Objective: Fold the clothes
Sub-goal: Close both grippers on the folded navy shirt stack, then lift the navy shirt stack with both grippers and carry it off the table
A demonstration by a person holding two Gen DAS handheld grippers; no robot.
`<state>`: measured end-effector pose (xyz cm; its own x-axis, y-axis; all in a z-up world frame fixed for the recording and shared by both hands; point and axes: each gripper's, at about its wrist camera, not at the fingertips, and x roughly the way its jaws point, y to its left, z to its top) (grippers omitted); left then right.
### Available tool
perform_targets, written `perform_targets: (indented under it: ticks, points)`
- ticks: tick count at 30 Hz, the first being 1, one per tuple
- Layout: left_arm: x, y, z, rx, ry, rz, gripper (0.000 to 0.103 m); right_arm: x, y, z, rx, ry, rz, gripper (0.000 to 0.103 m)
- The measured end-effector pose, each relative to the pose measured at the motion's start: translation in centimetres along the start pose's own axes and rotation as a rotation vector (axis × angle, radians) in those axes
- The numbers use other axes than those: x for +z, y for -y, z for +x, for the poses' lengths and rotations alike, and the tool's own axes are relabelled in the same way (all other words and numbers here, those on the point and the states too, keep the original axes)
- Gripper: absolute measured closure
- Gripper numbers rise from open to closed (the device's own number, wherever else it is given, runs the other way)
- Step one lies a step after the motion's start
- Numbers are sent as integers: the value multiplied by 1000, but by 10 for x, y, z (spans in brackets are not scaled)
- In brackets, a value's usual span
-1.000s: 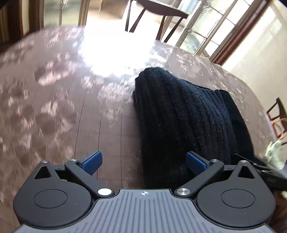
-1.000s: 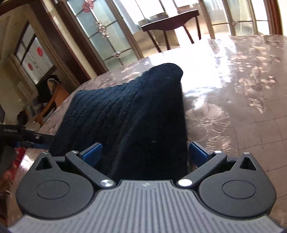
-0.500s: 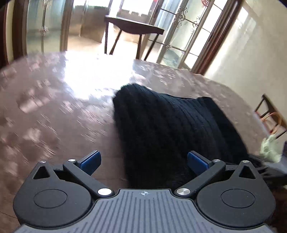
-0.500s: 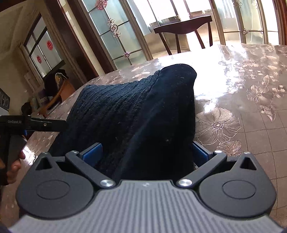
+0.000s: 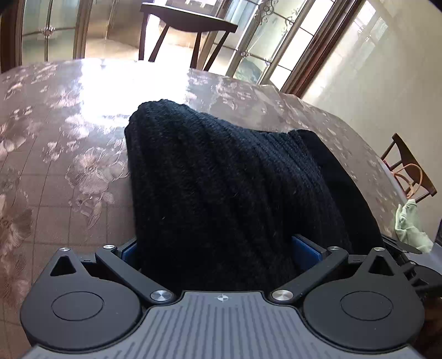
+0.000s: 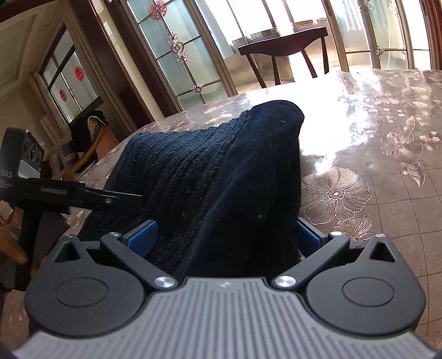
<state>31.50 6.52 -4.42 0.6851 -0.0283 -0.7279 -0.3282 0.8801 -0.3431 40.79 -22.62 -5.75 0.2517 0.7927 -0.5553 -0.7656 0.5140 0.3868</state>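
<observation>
Black ribbed-knit sweater (image 5: 221, 179), smooth black inner layer at one side; table cover (image 6: 386, 171) glossy brown, pale flower print and faint grid; both grippers black with blue pads (image 6: 142, 236), grey ridged body; pale green cloth (image 5: 408, 223)

Glossy floral-patterned table (image 5: 69, 171) spreading under and ahead of the jaws, sunlit glare across its far half. Beyond the far edge, straight ahead, a dark wooden side table (image 5: 190, 24) before glass doors (image 6: 176, 55) with ornate metal fittings. Right of the jaws in the left wrist view: a wooden chair (image 5: 408, 168) and a pale green cloth (image 5: 408, 223) at the table's edge. Far left of the jaws in the right wrist view: windows with red round decorations (image 6: 78, 73) and cluttered wooden furniture (image 6: 94, 146).
</observation>
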Motion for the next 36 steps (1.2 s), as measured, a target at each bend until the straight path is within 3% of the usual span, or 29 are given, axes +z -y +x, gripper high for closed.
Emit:
perform_targets:
  ticks: [3, 5, 6, 8, 10, 17, 20, 29, 36]
  points:
    - [-3, 4, 3, 22, 11, -2, 0, 3, -10, 6, -42, -34, -55, 0]
    - [3, 4, 3, 23, -26, -12, 0, 5, -14, 7, -60, -49, -69, 3]
    - [6, 4, 4, 24, -45, -17, 0, 6, -15, 6, -61, -43, -64, 8]
    - [7, 5, 0, 22, -51, -24, 10, 6, -14, 1, -75, -25, -52, 38]
    - [7, 5, -5, 20, -41, -30, 18, 6, -15, -5, -87, -11, -35, 51]
    - [5, 8, -24, 7, -7, -49, 48, 16, -25, -28, -85, 44, 20, 74]
    - [8, 7, -34, -27, 14, -60, 62, 21, -35, -44, -70, 78, 24, 79]
    - [24, 31, -69, -102, 76, -13, 65, 41, -58, -100, -101, 181, -1, 84]
    - [46, 67, -81, -193, 99, 49, 65, 68, -69, -152, -180, 258, -39, 86]
